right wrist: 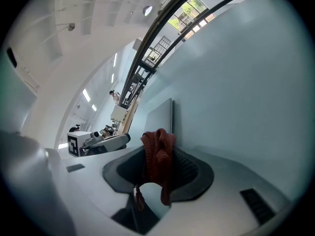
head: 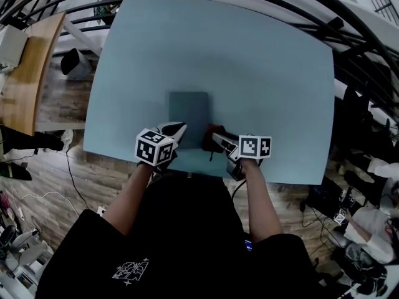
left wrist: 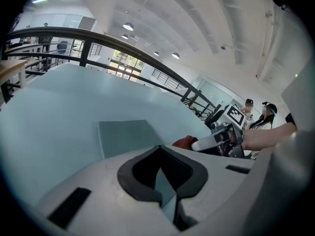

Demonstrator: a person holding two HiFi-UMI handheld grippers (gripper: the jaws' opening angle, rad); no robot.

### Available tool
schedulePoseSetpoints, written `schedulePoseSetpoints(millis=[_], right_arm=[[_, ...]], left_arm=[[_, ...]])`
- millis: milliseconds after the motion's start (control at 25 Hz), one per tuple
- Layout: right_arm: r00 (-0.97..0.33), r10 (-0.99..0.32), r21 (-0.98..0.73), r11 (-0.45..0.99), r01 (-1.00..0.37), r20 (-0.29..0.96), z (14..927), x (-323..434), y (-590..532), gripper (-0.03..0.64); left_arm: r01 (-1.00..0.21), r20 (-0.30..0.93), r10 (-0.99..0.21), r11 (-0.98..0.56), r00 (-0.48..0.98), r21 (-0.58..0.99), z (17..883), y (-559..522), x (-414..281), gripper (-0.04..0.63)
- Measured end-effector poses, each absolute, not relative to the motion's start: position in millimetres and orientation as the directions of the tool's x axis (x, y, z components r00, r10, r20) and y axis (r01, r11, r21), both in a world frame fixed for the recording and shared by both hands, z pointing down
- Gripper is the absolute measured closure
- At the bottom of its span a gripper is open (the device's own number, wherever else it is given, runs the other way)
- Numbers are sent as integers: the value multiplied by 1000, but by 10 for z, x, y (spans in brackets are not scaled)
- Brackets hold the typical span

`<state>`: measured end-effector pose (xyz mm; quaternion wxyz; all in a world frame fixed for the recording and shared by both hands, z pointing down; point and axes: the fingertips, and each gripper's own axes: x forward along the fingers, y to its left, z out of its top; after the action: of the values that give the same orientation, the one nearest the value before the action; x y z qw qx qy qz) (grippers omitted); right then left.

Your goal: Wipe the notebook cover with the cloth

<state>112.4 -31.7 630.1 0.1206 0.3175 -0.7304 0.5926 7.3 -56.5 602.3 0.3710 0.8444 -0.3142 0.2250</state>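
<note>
A grey-blue notebook (head: 189,108) lies flat on the pale blue table (head: 262,61), near its front edge. My right gripper (head: 216,137) hovers just right of the notebook's near corner, shut on a dark red knitted cloth (head: 212,131). In the right gripper view the cloth (right wrist: 158,161) hangs bunched between the jaws, with the notebook (right wrist: 160,117) beyond it. My left gripper (head: 176,128) sits at the notebook's near left corner, jaws together with nothing in them. The left gripper view shows the notebook (left wrist: 125,134) ahead and the cloth (left wrist: 186,142) to its right.
A wooden desk (head: 25,73) stands off the table's left side. A dark metal railing (head: 349,48) curves round the far and right edges. People sit at the lower right (head: 374,229). Cables lie on the wooden floor (head: 56,192) at left.
</note>
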Motion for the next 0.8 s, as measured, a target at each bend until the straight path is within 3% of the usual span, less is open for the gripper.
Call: schedulePoseSetpoints(millis=[480,800], right_arm=[[-739,-480,-769,185,-612,473,5748,1114,-760,474],[-659,-634,-654,303,-693,405,5093,1142,-1202,474]], left_arm=[[-713,574,-439,-543,691,443,5677,-804,43,588],[-720,504,-520,-567,689,400,5201,-1086,16,588]])
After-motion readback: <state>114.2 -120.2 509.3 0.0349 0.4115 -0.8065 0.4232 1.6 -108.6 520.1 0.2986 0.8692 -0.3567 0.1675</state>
